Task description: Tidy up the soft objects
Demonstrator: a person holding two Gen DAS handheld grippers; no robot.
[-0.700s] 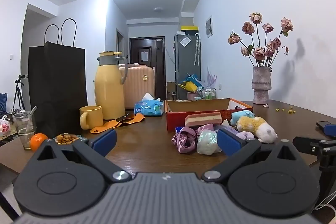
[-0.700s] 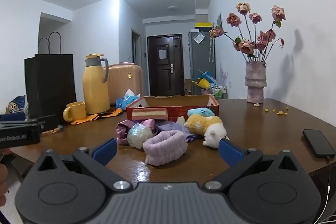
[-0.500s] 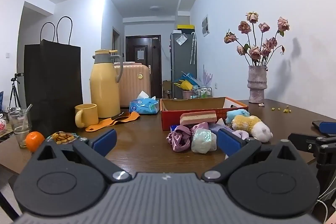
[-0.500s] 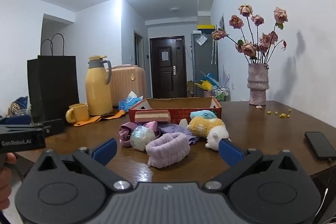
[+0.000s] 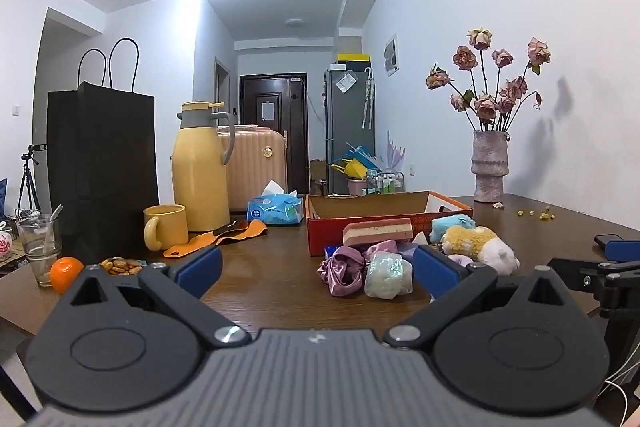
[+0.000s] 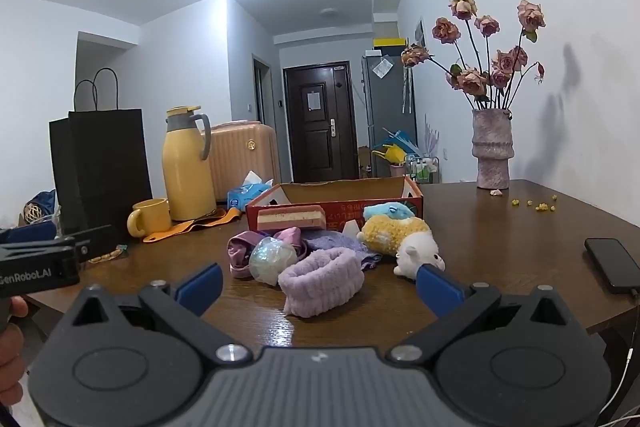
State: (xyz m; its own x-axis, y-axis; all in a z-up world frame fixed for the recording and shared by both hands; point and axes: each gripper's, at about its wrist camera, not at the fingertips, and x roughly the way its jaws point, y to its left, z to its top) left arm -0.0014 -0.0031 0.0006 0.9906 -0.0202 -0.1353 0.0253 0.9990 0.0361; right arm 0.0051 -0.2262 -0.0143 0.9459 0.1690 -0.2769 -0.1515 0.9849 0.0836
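Note:
A heap of soft things lies on the brown table in front of a red cardboard box (image 6: 332, 205) (image 5: 384, 215). It holds a lilac plush headband (image 6: 322, 281), a pale shimmery ball (image 6: 272, 259) (image 5: 386, 273), a purple satin scrunchie (image 5: 344, 269) (image 6: 240, 253), a yellow-and-white plush animal (image 6: 404, 239) (image 5: 480, 245), a blue plush (image 6: 386, 211) and a pink-and-cream sponge block (image 6: 290, 219) (image 5: 378, 231). My right gripper (image 6: 318, 285) stands open just short of the headband. Left of the heap and short of it, my left gripper (image 5: 316, 269) is open and empty.
At the left stand a yellow jug (image 5: 200, 167), a yellow mug (image 5: 166, 227), a black paper bag (image 5: 100, 171), an orange strap (image 5: 224, 237), a tissue pack (image 5: 274, 211), a glass (image 5: 38, 247), an orange (image 5: 66, 273). A vase of flowers (image 6: 492, 151) and a phone (image 6: 612, 265) sit at the right.
Both views show more of the table than before, and the heap sits a little nearer to each gripper. The jaws stay wide and nothing has been taken hold of.

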